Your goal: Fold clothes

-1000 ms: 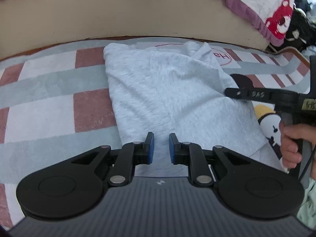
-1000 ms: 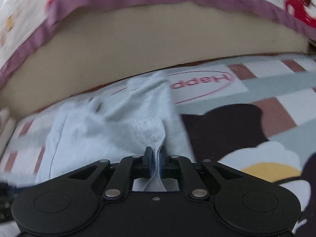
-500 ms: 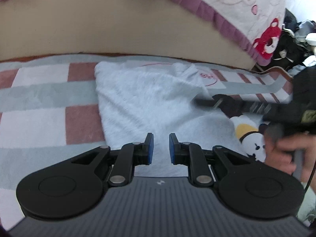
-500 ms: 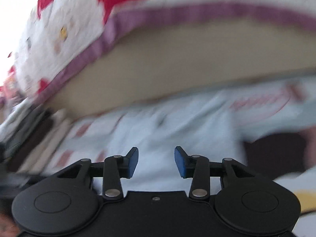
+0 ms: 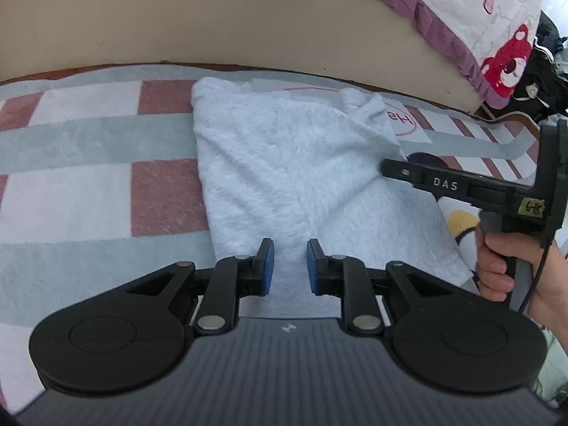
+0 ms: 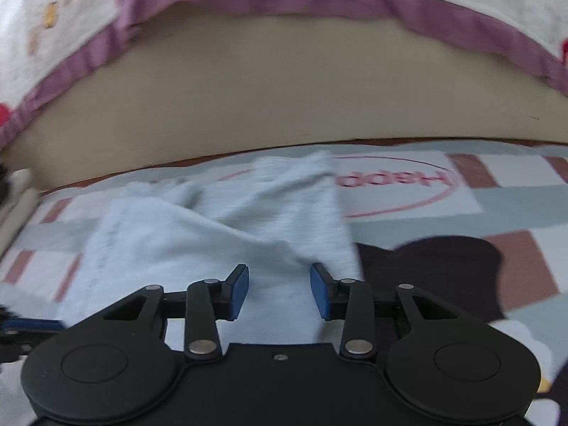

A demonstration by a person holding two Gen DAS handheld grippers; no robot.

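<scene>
A light grey garment [image 5: 284, 163] lies folded lengthwise on the checked rug [image 5: 88, 142], its far end bunched up by the red "Happy" print. My left gripper [image 5: 290, 266] hovers over the garment's near end. Its jaws are a narrow gap apart and opening a little, with nothing between the blue pads. My right gripper [image 6: 279, 291] is open over the garment [image 6: 198, 241] near its right edge, gripping nothing. In the left wrist view, the right gripper [image 5: 390, 169] reaches in from the right, held by a hand [image 5: 497, 266], its tip at the garment's right edge.
A beige bed base [image 5: 213, 28] runs along the rug's far side, with a white and purple blanket [image 5: 497, 17] hanging over it. Dark bags and clutter [image 5: 546, 71] sit at the far right. A cartoon penguin print [image 5: 461, 223] shows on the rug beside the garment.
My right gripper was shut on a fold of the garment; it has let go and now stands open above the cloth. The left gripper's gap is slightly wider.
</scene>
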